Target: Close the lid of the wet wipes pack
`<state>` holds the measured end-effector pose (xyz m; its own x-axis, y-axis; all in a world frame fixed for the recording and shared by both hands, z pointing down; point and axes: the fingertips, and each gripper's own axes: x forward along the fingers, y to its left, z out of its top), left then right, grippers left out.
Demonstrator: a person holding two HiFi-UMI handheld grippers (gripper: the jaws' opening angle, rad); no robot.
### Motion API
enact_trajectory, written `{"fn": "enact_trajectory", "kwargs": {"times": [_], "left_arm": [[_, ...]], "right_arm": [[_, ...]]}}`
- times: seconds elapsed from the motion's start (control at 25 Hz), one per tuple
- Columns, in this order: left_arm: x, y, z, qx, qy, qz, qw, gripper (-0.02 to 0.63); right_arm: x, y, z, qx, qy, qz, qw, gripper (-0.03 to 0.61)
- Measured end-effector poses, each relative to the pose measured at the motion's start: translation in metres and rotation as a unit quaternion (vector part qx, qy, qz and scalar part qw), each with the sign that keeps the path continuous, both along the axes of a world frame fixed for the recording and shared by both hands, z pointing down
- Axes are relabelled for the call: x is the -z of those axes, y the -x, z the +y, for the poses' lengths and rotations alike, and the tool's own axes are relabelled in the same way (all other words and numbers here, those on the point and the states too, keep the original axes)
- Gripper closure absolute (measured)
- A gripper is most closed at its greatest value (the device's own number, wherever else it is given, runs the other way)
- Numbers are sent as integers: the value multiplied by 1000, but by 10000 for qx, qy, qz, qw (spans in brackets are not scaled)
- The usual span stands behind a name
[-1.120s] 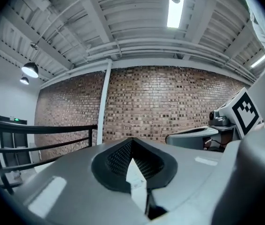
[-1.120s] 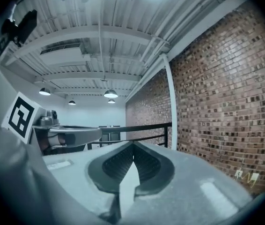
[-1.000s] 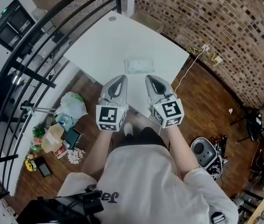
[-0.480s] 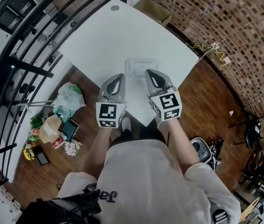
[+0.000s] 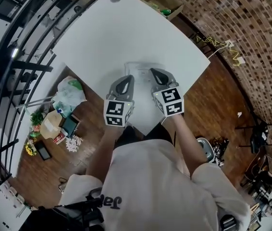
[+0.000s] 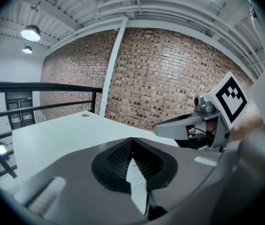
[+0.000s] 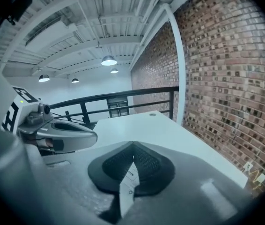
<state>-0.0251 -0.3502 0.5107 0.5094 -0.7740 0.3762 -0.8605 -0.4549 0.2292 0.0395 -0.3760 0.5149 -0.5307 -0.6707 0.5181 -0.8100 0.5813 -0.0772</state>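
Both tools advanced toward wet wipes pack [image 5: 139, 70], lying on white surface [image 5: 102, 32] just ahead, between them. Left tool [image 5: 125, 83], right tool [image 5: 156, 74]: jaws together, empty. Recommended: one steadies pack, other presses lid flat

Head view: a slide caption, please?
Left gripper and right gripper, both shut, near a wet wipes pack on a white table.
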Motion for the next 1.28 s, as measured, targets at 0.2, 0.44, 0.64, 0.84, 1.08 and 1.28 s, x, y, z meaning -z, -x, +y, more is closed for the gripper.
{"fn": "enact_trajectory", "kwargs": {"times": [0.2, 0.44, 0.64, 0.84, 1.08, 1.28], "left_arm": [[-28, -9, -10, 34, 341, -53, 9994, 597], [-64, -22, 2, -119, 619, -316, 9975, 597], [-77, -27, 14, -144, 780, -327, 9963, 597], [-82, -32, 15, -137, 813, -332, 9960, 597], [-83, -31, 11, -81, 794, -357, 9962, 597], [-85, -30, 14, -4, 853, -378, 9956, 597]], "right_arm": [[-30, 1, -2, 155, 382, -29, 9991, 594], [-60, 0, 5, 366, 631, 25, 9973, 594], [-65, 3, 7, 389, 671, -180, 9968, 594], [-70, 2, 11, 457, 769, -282, 9956, 594], [-78, 3, 18, 528, 899, -269, 9942, 594], [-96, 4, 28, 614, 1163, -149, 9912, 594]]}}
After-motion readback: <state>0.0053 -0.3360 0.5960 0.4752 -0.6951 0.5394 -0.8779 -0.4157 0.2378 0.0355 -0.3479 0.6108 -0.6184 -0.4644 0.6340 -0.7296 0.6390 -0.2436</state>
